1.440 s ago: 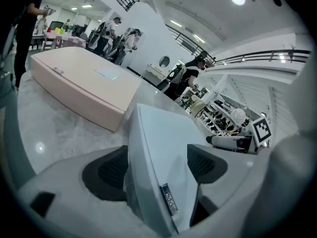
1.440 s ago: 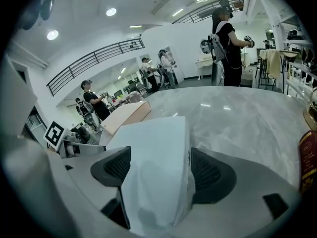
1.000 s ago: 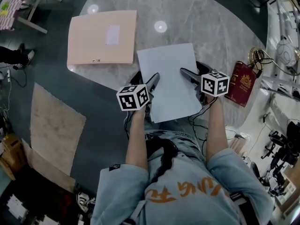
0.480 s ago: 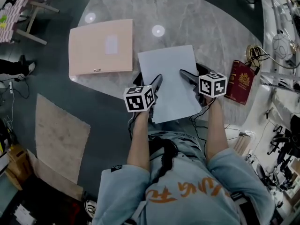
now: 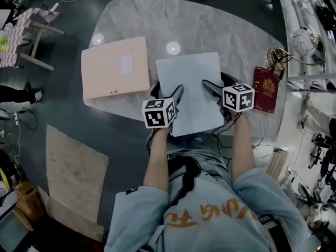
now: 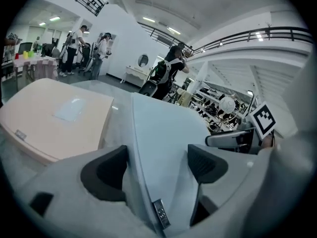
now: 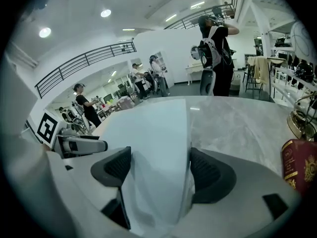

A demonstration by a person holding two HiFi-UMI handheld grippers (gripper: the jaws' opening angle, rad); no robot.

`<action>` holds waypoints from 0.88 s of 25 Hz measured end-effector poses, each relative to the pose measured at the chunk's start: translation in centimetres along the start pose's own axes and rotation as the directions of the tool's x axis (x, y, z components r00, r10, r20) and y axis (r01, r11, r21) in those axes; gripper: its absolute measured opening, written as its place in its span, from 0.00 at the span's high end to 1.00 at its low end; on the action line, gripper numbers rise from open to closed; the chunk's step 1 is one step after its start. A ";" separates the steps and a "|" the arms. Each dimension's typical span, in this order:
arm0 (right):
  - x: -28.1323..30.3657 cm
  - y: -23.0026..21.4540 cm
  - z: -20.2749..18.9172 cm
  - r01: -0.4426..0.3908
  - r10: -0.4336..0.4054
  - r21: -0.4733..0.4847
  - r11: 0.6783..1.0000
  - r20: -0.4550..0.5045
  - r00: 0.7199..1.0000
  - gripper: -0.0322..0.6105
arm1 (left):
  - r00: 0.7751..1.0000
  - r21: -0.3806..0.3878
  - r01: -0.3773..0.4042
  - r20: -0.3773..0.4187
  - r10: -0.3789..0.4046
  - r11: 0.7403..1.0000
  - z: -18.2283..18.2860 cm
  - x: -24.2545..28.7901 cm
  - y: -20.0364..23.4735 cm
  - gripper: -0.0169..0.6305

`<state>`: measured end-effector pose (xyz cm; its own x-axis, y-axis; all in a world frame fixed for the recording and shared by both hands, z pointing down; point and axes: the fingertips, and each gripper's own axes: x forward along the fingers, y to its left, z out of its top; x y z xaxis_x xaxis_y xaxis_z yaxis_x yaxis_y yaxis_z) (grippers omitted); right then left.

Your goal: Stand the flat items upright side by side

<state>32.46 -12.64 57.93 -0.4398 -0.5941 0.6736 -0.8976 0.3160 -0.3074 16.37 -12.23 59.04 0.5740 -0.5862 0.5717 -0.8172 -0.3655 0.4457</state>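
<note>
Below, the marble table [image 5: 220, 30] is seen. A pale blue folder [image 5: 189, 75] is clamped by the left gripper [image 6: 158, 158]; likewise by the right gripper [image 7: 159, 168].

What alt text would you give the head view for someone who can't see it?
Seen from above, a person's left gripper and right gripper hold a pale blue sheet by its two sides over the near edge of a grey marble table. A pale pink folder lies flat to its left and a dark red booklet to its right.
</note>
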 end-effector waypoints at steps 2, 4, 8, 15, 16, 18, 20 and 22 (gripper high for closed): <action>-0.6 0.3 0.7 0.013 -0.013 -0.007 1.000 0.024 1.000 0.36 | 1.000 0.027 0.007 0.016 -0.007 1.000 0.9 -0.4 -0.3 0.37; -1.0 0.7 1.5 0.024 -0.023 -0.018 1.000 0.048 0.999 0.36 | 0.999 0.052 0.012 0.033 -0.013 0.999 1.8 -0.9 -0.4 0.37; -1.6 1.4 2.9 0.041 -0.038 -0.032 0.999 0.091 0.995 0.36 | 0.998 0.098 0.018 0.058 -0.024 0.995 3.5 -1.5 -0.5 0.37; -2.8 2.4 5.2 0.069 -0.059 -0.058 0.996 0.153 0.986 0.36 | 0.994 0.166 0.018 0.103 -0.036 0.986 6.2 -2.6 -1.0 0.38; -3.0 2.6 5.6 0.073 -0.061 -0.063 0.995 0.165 0.984 0.36 | 0.993 0.175 0.016 0.108 -0.036 0.984 6.6 -2.8 -1.1 0.38; -3.4 2.7 6.3 0.082 -0.068 -0.071 0.994 0.185 0.980 0.36 | 0.992 0.193 0.015 0.120 -0.039 0.981 7.4 -3.1 -1.4 0.38; -3.8 2.6 6.9 0.094 -0.076 -0.078 0.993 0.203 0.976 0.37 | 0.990 0.205 0.018 0.134 -0.046 0.979 8.2 -3.2 -1.7 0.38; -4.3 2.5 7.4 0.108 -0.086 -0.085 0.990 0.222 0.971 0.37 | 0.987 0.214 0.024 0.149 -0.057 0.977 8.8 -3.2 -2.1 0.40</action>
<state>31.91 -14.74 49.32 -0.3562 -0.7687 0.5313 -0.9339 0.3122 -0.1745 15.79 -15.90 50.17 0.6054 -0.6654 0.4367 -0.7954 -0.5255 0.3018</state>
